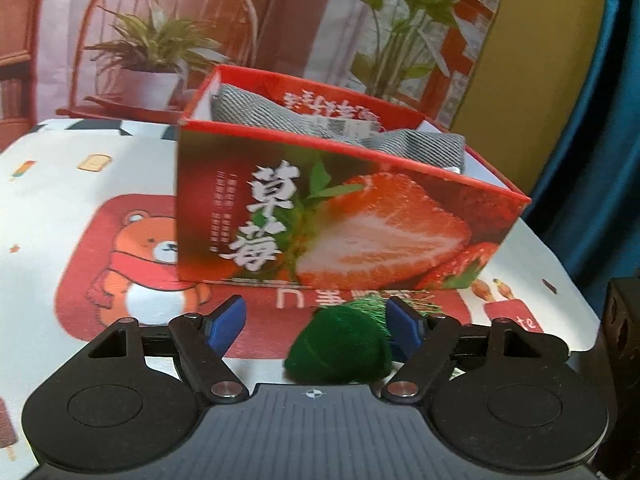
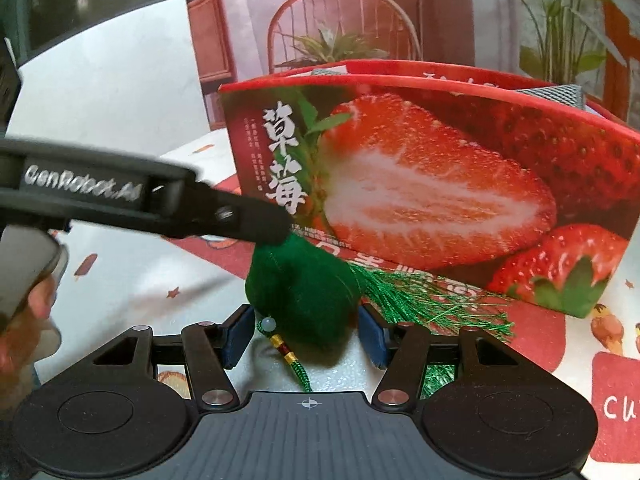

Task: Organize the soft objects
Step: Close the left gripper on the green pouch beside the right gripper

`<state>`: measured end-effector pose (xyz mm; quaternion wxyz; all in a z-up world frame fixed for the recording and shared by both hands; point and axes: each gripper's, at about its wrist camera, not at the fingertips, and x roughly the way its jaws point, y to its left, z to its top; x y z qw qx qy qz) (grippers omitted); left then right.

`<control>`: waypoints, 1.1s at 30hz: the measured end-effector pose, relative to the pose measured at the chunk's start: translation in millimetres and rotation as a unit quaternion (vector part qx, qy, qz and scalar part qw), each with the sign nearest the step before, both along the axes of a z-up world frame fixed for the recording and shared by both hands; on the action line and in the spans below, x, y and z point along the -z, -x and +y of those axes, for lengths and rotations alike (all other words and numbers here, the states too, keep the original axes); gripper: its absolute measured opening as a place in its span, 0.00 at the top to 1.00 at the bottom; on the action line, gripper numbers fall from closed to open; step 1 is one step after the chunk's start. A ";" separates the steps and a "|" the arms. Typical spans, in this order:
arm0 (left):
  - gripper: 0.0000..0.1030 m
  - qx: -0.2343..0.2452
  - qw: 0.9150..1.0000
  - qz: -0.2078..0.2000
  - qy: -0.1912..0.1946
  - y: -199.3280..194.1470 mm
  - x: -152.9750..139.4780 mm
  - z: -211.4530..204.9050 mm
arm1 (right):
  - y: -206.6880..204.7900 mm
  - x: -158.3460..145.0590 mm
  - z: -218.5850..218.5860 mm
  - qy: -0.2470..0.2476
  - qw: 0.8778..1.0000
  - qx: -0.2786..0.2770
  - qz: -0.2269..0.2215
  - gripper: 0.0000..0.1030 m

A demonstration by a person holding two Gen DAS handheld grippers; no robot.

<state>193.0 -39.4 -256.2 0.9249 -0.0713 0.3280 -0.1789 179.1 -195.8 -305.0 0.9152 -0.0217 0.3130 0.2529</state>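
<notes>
Green plush sachet (image 2: 304, 280), one only, lies on the bench (image 2: 120, 280) just in front of the strawberry box (image 2: 420, 184). We count one green tassel (image 2: 432, 300) trailing from it toward the box, and one beaded cord (image 2: 286, 350) at its near end (one pale bead, the rest too small to count). Our right hand-held gripper (image 2: 306, 338) straddles the sachet, jaws apart; whether the pads press we cannot tell. Our left hand-held gripper (image 1: 318, 320) stands open, sachet (image 1: 340, 352) beside its right finger. One box, holding two grey cloth bundles (image 1: 256, 114) as far as we see.
</notes>
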 end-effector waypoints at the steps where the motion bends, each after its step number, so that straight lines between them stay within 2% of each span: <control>1: 0.38 0.003 1.000 0.004 0.005 -0.9 1.7 -0.6 | -0.3 0.2 0.1 0.002 1.000 -0.001 0.000 0.48; 2: 0.45 0.006 1.000 0.012 0.012 -2.2 4.0 -0.1 | -1.4 0.9 1.5 0.002 1.000 -0.001 0.000 0.48; 3: 0.57 0.010 1.000 0.023 0.019 -4.9 7.0 0.7 | -2.0 1.3 2.2 0.002 1.000 -0.001 0.001 0.48; 6: 0.62 0.015 0.998 0.037 0.053 -7.2 13.7 5.1 | -4.9 2.0 0.4 -0.005 1.000 0.003 0.006 0.48; 18: 0.63 0.018 0.998 0.036 0.058 -7.4 18.2 3.1 | -7.1 6.2 5.4 0.002 1.000 -0.005 0.004 0.47; 24: 0.63 0.021 0.997 0.039 0.061 -3.7 16.8 3.8 | -6.3 5.9 4.3 0.002 1.000 -0.007 0.002 0.52; 29: 0.63 0.027 0.997 0.038 0.057 1.7 12.3 3.5 | 2.8 2.6 8.3 0.020 1.000 -0.008 -0.018 0.54; 33: 0.63 0.029 0.997 0.035 0.068 5.5 8.6 8.6 | 8.0 0.1 10.2 0.029 0.999 -0.013 -0.028 0.54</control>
